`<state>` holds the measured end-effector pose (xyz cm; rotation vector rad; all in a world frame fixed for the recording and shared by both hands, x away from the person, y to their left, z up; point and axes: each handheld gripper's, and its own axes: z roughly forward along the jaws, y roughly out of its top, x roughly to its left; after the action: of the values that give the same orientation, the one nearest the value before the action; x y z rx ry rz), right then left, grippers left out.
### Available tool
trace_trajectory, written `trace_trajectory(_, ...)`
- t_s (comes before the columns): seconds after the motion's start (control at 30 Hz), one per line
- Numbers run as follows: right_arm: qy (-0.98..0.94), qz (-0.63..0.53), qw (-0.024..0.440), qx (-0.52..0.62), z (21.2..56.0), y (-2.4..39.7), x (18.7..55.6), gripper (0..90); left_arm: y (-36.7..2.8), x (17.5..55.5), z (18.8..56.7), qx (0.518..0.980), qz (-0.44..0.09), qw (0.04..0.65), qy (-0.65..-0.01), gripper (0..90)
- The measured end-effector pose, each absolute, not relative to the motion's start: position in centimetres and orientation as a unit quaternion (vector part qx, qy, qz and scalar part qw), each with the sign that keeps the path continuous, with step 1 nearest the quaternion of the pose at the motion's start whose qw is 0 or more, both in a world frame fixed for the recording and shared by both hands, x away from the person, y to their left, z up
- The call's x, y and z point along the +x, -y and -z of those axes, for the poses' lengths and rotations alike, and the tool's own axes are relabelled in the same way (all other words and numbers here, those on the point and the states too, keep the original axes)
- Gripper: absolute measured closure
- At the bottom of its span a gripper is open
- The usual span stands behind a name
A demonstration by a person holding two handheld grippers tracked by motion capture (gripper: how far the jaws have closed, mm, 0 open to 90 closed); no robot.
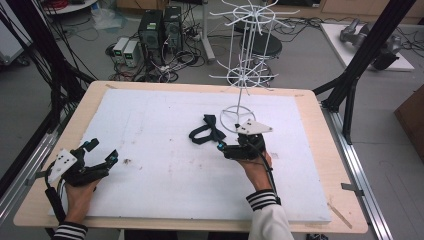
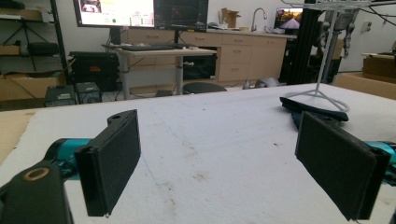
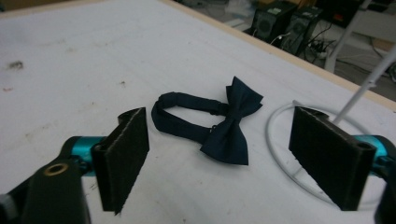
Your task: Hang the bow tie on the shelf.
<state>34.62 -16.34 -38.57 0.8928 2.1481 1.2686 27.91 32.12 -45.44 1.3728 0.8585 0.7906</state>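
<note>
A dark navy bow tie (image 1: 207, 131) with its neck strap looped lies flat on the white board (image 1: 150, 115), near the middle. My right gripper (image 1: 231, 142) sits just right of it, low over the board, pointing at it. In the right gripper view the bow tie (image 3: 229, 126) lies ahead between the wide-apart jaws of the right gripper (image 3: 219, 116), untouched. My left gripper (image 1: 103, 150) rests at the board's left front, open and empty. Its own view shows the left gripper (image 2: 219, 140) with bare board between the jaws and the bow tie (image 2: 313, 109) far off.
A white wire display rack (image 1: 245, 75) stands at the board's back, its ring base (image 1: 237, 120) right behind the bow tie and close to the right gripper. The base ring (image 3: 280, 140) curves under the right jaw. The wooden table (image 1: 310, 100) borders the board.
</note>
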Motion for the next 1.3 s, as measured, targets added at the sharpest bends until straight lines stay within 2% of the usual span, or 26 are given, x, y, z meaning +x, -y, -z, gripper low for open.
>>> trace_trajectory(0.43,-0.818,-0.419,0.232,0.319,39.4,13.0,37.7,24.6,-32.2,28.0,45.4,0.598,-0.341,0.619,-0.377,14.6)
trace_trajectory(1.3,-0.846,-0.343,0.213,0.347,42.5,12.4,39.9,31.2,-32.2,28.0,45.4,0.599,-0.341,0.619,-0.377,14.7)
